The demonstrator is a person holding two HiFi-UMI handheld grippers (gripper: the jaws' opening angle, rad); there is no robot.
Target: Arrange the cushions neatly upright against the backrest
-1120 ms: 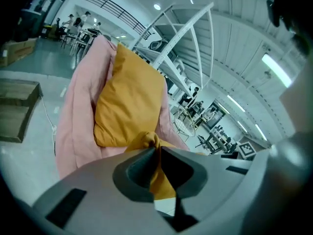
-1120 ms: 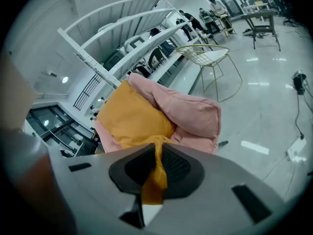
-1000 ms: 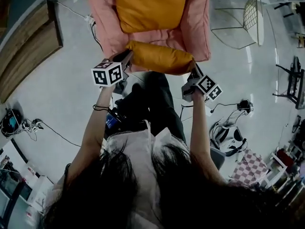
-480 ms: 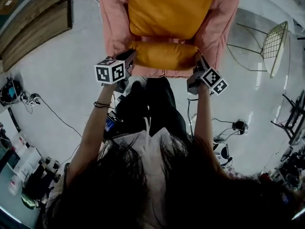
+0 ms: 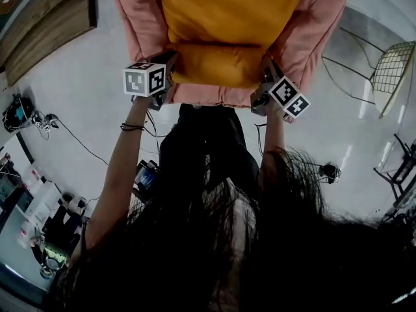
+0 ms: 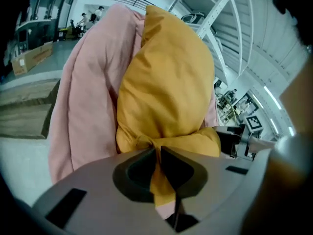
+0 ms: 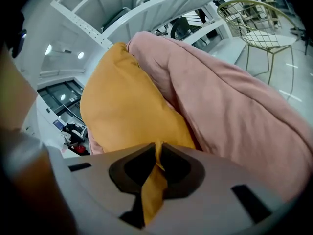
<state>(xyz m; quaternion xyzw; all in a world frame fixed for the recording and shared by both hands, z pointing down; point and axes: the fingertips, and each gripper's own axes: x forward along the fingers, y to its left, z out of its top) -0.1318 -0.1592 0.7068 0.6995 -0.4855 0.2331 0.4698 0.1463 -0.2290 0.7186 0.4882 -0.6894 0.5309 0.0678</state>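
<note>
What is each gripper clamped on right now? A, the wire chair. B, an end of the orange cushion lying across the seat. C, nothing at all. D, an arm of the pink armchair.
B: in each gripper view a fold of orange fabric is pinched between closed jaws, with the left gripper and the right gripper at opposite ends of the orange cushion.

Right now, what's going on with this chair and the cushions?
A person holds a gripper in each hand. The left gripper and right gripper each pinch a corner of a mustard cushion at the front of a pink armchair. A second mustard cushion leans against its backrest.
</note>
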